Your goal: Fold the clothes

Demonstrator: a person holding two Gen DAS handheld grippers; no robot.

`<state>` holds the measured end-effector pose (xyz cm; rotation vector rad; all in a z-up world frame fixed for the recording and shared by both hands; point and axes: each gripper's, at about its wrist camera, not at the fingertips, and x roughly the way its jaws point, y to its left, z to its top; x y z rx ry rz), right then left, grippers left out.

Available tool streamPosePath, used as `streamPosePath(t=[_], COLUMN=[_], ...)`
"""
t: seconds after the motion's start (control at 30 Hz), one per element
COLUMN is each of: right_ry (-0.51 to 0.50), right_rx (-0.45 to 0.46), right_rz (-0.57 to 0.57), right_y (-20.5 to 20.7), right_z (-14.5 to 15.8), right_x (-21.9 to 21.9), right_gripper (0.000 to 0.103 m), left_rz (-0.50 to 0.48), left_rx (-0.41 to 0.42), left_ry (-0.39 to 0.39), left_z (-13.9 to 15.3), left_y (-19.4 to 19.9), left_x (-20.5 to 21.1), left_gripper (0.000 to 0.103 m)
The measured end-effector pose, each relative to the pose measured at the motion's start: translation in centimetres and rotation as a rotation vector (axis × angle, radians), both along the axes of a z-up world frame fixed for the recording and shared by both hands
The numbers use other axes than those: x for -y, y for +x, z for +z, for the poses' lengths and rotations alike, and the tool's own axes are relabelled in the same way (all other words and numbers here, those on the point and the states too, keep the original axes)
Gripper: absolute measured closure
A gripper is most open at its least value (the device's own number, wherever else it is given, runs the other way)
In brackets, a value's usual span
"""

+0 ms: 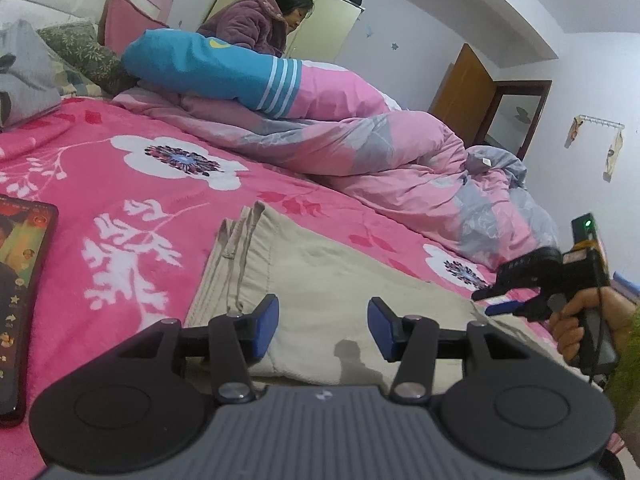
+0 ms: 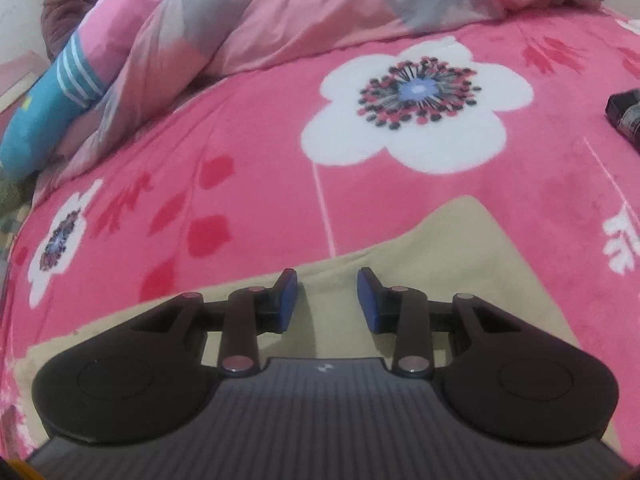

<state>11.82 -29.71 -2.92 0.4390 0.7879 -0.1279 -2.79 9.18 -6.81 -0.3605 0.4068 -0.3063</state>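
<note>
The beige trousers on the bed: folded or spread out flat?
Folded. The beige trousers lie doubled on the pink blanket, with layered edges stacked at the waistband end.

No word, number or brand name can be read in either view. The only sign is a small pale logo mark on the ribbed grey housing of each device (image 1: 322, 395), too small to make out. The phone (image 1: 22, 300) lying on the bed shows coloured icons on its screen, but none is legible.
</note>
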Motion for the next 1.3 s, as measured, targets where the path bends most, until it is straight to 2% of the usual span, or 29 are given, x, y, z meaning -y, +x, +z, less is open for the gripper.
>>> streamPosePath(t=[0.07,0.13,0.2,0.3,0.37,0.43,0.5,0.6,0.67,0.7,0.73,1.3], right_ry=[-0.007,-0.027,-0.058,-0.128,-0.192,-0.251,-0.315,-0.309,-0.271,-0.259,-0.252,-0.237], right_rx=[0.039,0.09,0.137,0.154,0.117,0.113,0.136,0.14,0.138,0.136,0.136,0.195], right_rz=[0.059,0.148,0.262,0.455,0.526,0.528,0.524,0.501,0.508,0.525,0.537,0.528], right_y=[-0.6,-1.5,-2.3,-2.7,-2.7,-3.0,-3.6,-3.5,-3.3,-3.2,-3.1,-3.8], right_z=[1.3,2.4,3.1,2.5,0.7,-0.8,-1.3,-1.3,-1.4,-1.6,-1.8,-2.7], right_x=[-1.9,-4.3,-6.8,-10.4,-12.3,-13.5,-14.5,-14.2,-13.7,-13.8,-13.9,-13.8], right_gripper=[0.069,0.061,0.058,0.056,0.048,0.039,0.037,0.03,0.018,0.006,0.001,0.001], left_rz=[0.003,0.002,-0.002,-0.006,-0.009,-0.012,-0.014,-0.017,-0.02,-0.022,-0.023,-0.032], left_rx=[0.006,0.012,0.016,0.018,0.016,0.012,0.011,0.008,0.007,0.006,0.005,-0.001], left_ry=[0.01,0.019,0.022,0.023,0.016,0.003,-0.008,-0.018,-0.025,-0.028,-0.032,-0.062], left_z=[-0.1,-0.1,0.0,0.0,0.0,0.0,-0.1,-0.1,-0.1,-0.1,-0.1,-0.3], left_y=[0.0,0.0,-0.1,-0.1,0.0,0.0,0.0,0.0,0.1,0.1,0.1,0.2], left_x=[0.2,0.4,0.5,0.6,0.5,0.4,0.2,0.1,0.0,-0.1,-0.2,-0.5], left_gripper=[0.051,0.048,0.045,0.044,0.043,0.043,0.043,0.043,0.043,0.043,0.043,0.043])
